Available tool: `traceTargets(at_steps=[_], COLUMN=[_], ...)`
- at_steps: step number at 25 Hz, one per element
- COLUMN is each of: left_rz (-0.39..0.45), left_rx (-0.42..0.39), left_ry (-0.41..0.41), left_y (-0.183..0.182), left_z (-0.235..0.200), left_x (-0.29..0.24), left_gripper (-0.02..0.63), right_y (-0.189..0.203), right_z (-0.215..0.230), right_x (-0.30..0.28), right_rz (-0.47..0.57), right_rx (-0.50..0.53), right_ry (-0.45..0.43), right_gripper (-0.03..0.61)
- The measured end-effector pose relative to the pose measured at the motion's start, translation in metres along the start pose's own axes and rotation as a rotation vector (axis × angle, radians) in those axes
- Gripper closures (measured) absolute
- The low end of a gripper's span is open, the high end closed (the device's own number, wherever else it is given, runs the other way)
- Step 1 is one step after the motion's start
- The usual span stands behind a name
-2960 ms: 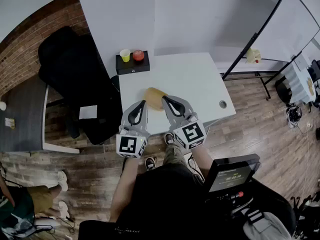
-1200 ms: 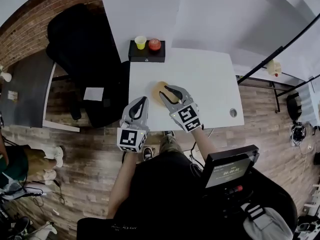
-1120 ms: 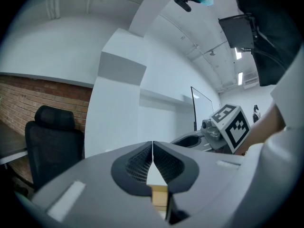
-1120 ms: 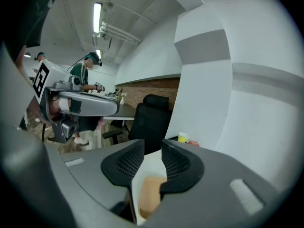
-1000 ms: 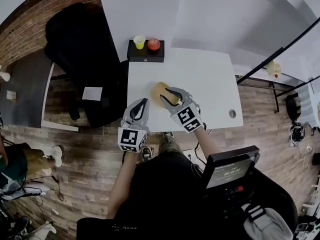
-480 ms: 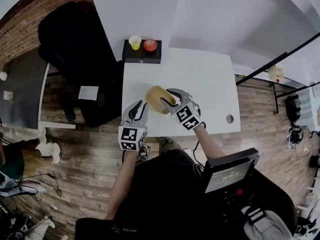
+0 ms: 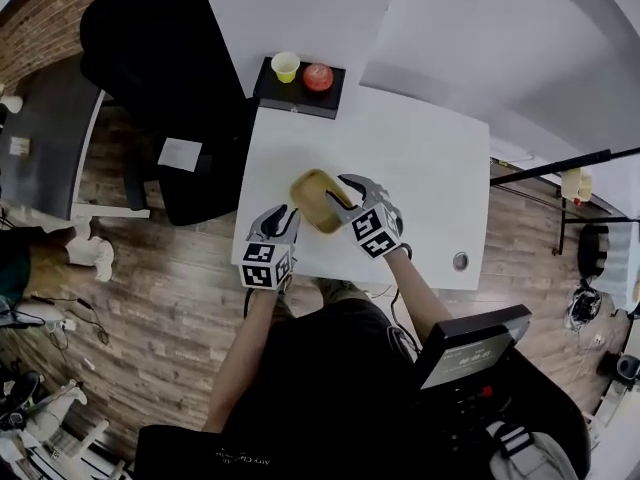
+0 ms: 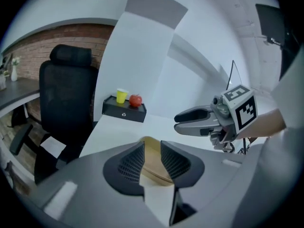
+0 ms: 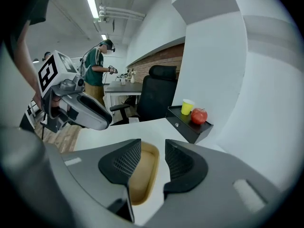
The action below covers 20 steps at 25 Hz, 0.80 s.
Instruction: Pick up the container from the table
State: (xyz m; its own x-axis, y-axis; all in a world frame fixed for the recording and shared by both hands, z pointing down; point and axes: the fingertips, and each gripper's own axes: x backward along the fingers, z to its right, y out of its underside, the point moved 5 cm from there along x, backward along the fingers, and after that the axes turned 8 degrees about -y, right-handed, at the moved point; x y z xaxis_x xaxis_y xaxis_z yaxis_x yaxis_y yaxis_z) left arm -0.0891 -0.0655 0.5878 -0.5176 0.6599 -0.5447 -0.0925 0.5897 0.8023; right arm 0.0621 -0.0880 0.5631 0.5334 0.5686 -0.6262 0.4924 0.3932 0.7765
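We hold our left tool (image 7: 284,215), jaws just opening wide, at the near corner of the tan container (image 7: 312,198), which sits on the white table (image 7: 420,158); our right tool (image 7: 338,190), jaws likewise just opened, straddles its right rim without gripping

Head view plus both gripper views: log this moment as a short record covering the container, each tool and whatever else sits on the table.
container: tan, open-topped, resting on the white table
left tool: jaws apart, just been opening; container's edge shows in the gap, no grip
right tool: jaws apart, just been opening; astride the container's rim, pads not pressing
far edge: black box carrying a yellow cup and a red apple
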Motion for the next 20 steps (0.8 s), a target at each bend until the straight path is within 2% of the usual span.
traceTargets(at_steps=[5, 9, 13, 16, 20], left_rz=[-0.058, -0.088, -0.123, -0.144, -0.157], left_rx=[0.07, 0.131, 0.186, 0.234, 0.256], left_ry=[-0.029, -0.062, -0.099, -0.114, -0.127], left_y=[0.014, 0.026, 0.035, 0.041, 0.046], left_z=[0.002, 0.004, -0.004, -0.004, 0.001], left_x=[-0.023, -0.032, -0.052, -0.05, -0.053], left_gripper=[0.503, 0.503, 0.502, 0.5, 0.499], right_y=[0.024, 0.05, 0.063, 0.067, 0.077], right_z=[0.017, 0.016, 0.035, 0.03, 0.024], right_x=[-0.019, -0.032, -0.053, -0.057, -0.061], right_rz=[-0.036, -0.069, -0.08, -0.087, -0.105], right_rx=[-0.041, -0.087, -0.14, -0.165, -0.18], right_ry=[-0.036, -0.097, -0.115, -0.141, -0.164], right_gripper=[0.402, 0.403, 0.403, 0.403, 0.403])
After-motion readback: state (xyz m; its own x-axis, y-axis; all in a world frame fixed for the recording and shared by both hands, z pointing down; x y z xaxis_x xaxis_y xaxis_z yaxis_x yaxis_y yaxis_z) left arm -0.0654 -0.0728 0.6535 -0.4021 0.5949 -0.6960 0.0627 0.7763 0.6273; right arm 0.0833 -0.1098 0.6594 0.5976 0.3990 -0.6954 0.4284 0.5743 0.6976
